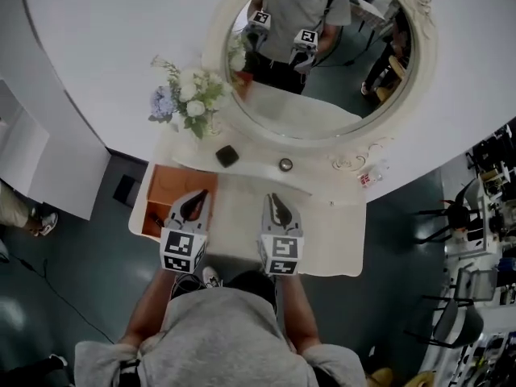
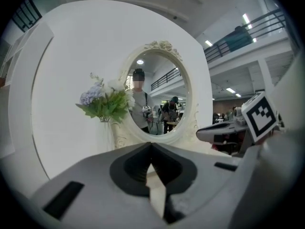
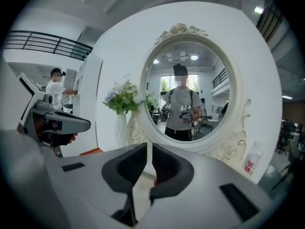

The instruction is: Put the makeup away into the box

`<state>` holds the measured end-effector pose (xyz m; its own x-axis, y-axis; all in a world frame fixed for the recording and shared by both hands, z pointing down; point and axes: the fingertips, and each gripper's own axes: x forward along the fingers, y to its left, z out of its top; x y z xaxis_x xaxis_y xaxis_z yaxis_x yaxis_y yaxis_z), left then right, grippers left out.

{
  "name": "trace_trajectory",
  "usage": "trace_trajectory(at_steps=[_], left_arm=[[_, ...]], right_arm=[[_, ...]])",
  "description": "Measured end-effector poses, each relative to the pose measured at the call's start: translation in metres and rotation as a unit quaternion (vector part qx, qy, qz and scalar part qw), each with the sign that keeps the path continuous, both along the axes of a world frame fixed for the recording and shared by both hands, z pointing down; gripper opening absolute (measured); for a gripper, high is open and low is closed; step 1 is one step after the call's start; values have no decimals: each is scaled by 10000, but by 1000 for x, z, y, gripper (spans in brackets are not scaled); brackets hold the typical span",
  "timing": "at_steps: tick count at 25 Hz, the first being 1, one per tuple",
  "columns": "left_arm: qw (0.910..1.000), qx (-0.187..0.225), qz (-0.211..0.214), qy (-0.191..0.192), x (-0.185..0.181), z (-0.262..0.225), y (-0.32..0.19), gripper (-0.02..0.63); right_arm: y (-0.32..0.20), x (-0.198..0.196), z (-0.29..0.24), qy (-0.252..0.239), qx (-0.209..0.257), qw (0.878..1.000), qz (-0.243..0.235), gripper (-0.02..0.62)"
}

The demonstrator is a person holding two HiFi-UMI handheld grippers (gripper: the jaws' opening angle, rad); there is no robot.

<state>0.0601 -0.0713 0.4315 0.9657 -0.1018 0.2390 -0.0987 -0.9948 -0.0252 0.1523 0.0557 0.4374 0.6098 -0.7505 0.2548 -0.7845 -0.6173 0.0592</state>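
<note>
A curved white wall [image 1: 113, 31] and an oval mirror [image 1: 322, 63] back the pale table [image 1: 339, 240], with dark floor [image 1: 387, 297] on either side. An open orange box [image 1: 161, 196] sits at the table's left edge, its inside partly hidden. The flowers [image 1: 189, 95] stand behind it. A black compact [image 1: 227, 156] and a small round pot [image 1: 285, 164] lie on the rear ledge, well apart from the box. The left gripper [image 1: 196, 197] has its jaws closed and empty. The right gripper [image 1: 273, 198] has its jaws a slit apart and empty.
</note>
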Motion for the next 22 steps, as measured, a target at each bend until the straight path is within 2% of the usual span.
trace_trajectory(at_steps=[7, 15, 22], left_arm=[[9996, 25, 274, -58, 16, 1, 23, 0], [9991, 56, 420, -86, 40, 1, 37, 0], [9990, 35, 435, -97, 78, 4, 46, 0]], right_arm=[[27, 11, 4, -14, -39, 9996, 267, 18], [36, 29, 6, -61, -21, 9996, 271, 18], [42, 66, 14, -94, -130, 9996, 213, 18]])
